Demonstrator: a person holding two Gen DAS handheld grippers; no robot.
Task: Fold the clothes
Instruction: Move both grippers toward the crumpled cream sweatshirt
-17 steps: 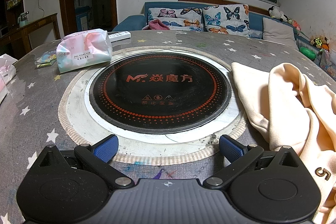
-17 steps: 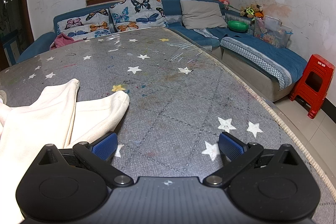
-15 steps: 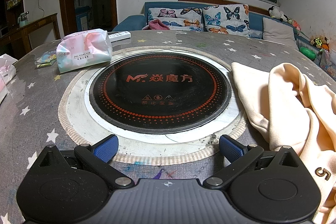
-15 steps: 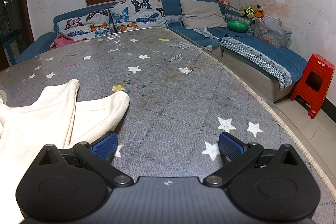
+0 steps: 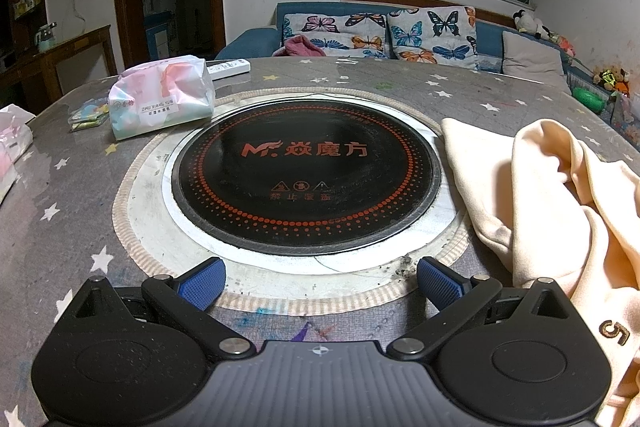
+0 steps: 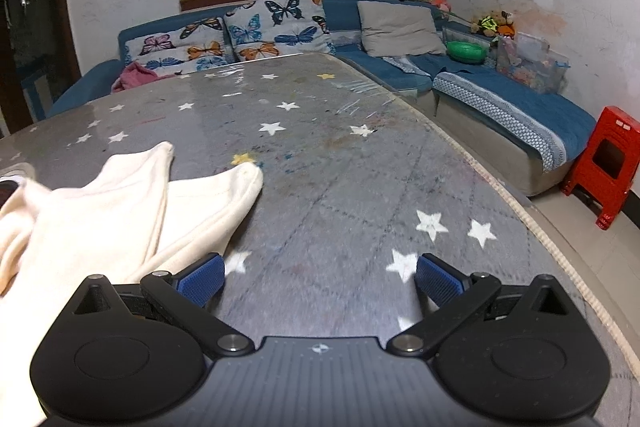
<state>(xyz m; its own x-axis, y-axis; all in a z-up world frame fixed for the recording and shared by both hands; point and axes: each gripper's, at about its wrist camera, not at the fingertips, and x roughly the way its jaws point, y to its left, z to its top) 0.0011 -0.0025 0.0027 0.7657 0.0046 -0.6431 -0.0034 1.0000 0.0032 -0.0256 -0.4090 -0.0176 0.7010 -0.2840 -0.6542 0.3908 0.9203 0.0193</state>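
Note:
A cream garment [image 5: 560,211] lies crumpled on the grey star-patterned table [image 5: 60,195], right of the round black hotplate; a dark "5" shows on it near my left gripper's right arm. My left gripper [image 5: 320,283] is open and empty, low over the hotplate's near rim, with the garment just beside its right finger. In the right wrist view the same garment [image 6: 100,219] spreads at the left, two sleeve-like ends pointing away. My right gripper [image 6: 319,281] is open and empty over bare table, its left pad [image 6: 200,281] at the cloth's edge.
A black hotplate [image 5: 306,183] sits in the table's centre. A tissue pack [image 5: 160,103] and a white remote [image 5: 228,67] lie beyond it at the left. The table's curved edge [image 6: 560,251] runs at the right, with a blue sofa [image 6: 500,107] and red stool [image 6: 604,163] beyond.
The right wrist view has shifted slightly: the garment and the table stars sit a little higher in it, with some blur near the gripper. The left view is unchanged.

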